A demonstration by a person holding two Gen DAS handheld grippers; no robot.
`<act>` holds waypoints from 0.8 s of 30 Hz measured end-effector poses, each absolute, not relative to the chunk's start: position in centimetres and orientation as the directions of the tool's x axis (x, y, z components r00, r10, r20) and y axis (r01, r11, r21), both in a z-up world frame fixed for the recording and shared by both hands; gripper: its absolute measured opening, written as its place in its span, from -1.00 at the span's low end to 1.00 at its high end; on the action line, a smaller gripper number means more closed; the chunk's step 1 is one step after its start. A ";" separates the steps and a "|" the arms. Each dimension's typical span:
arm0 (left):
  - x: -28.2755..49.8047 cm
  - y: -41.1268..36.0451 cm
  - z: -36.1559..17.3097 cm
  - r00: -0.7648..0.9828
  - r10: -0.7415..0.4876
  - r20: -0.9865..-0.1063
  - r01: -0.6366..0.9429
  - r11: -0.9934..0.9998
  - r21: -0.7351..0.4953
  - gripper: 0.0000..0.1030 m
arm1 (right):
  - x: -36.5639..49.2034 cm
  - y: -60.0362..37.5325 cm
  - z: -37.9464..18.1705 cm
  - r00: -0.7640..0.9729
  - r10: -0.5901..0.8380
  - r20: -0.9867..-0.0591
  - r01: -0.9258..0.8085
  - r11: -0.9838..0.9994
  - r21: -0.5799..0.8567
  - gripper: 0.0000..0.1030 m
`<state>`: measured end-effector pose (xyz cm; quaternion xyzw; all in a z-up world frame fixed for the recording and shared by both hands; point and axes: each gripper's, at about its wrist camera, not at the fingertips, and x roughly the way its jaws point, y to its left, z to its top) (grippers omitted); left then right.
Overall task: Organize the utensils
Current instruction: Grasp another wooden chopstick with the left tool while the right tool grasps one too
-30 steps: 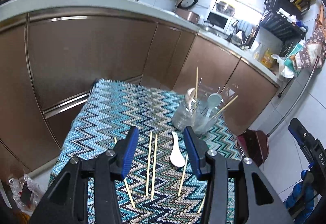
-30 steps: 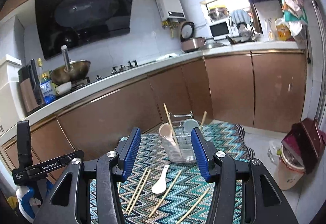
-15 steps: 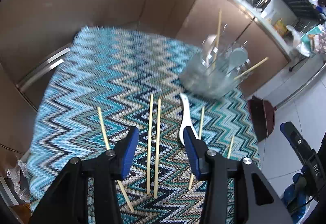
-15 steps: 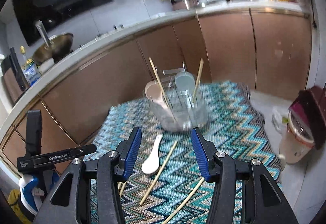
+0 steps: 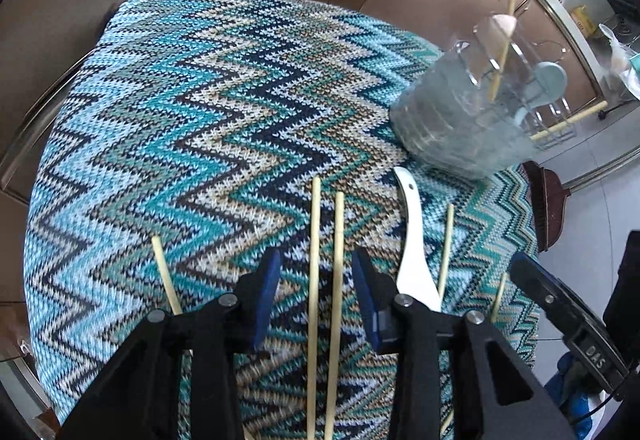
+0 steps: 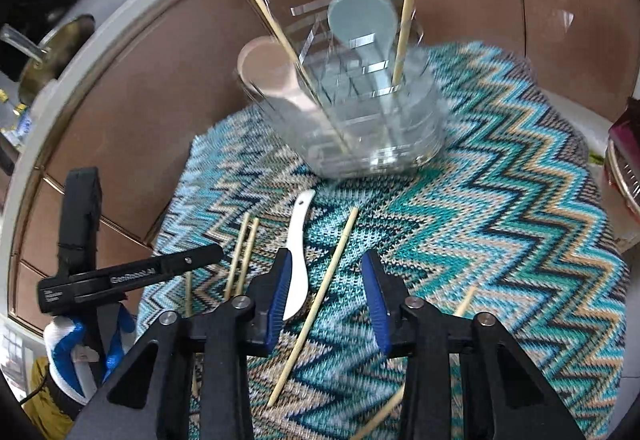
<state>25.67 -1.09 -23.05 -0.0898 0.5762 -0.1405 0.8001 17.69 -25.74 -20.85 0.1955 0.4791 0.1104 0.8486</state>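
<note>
left gripper [image 5: 316, 290]: we centre its half-closing, empty jaws over the paired chopsticks [image 5: 325, 280]. right gripper [image 6: 326, 290]: jaws likewise narrowing, unclenched, astride a slanted chopstick [image 6: 320, 300]. clear holder [image 6: 360, 119] stands far on the counter [image 5: 180, 99]; we lower squarely before pinching.

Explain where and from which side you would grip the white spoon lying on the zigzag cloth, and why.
Grip the white spoon across its narrow handle, coming down from above with one finger on each long side. It lies flat on the cloth, its handle towards the clear holder; the broad bowl, near the right gripper, looks harder to pinch.
</note>
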 end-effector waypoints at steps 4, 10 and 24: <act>26.7 -0.9 -23.8 0.272 -0.323 -0.906 0.117 0.946 -0.302 -0.47 | 20.0 -24.6 -22.3 0.465 0.375 -0.802 -0.001 0.906 0.423 -0.35; 27.6 -1.3 -24.5 0.251 -0.321 -0.913 0.144 0.945 -0.292 -0.57 | 22.5 -23.7 -24.6 0.402 0.348 -0.847 0.017 0.922 0.387 -0.37; 28.1 -4.0 -25.4 0.237 -0.262 -0.935 0.217 0.953 -0.212 -0.88 | 25.0 -22.4 -26.0 0.352 0.298 -0.888 0.010 0.947 0.321 -0.63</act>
